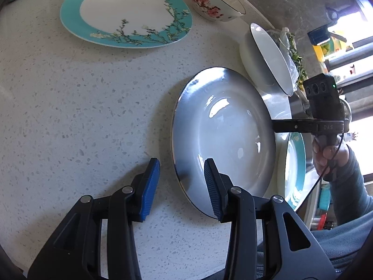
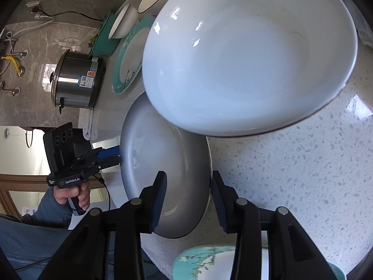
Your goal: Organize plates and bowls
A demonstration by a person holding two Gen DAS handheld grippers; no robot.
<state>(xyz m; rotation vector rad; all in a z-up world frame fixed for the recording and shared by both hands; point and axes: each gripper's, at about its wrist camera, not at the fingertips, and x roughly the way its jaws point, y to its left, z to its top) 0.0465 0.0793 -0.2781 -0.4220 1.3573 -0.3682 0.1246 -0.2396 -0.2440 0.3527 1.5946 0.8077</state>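
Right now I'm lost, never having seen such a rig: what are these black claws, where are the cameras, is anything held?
No robot: a person holds two two-finger grippers, each with a fisheye camera looking forward. One picture is from the left gripper, the other from the right gripper. On the counter lie a grey plate, a teal plate, a white bowl and a flowered bowl. Both grippers straddle the grey plate's rim, jaws open; nothing is clamped.

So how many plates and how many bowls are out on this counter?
Teal-rimmed plates: 2, far, near
Grey plate: 1
Plain white bowls: 2, large, small
Flowered bowl: 1
Total: 6
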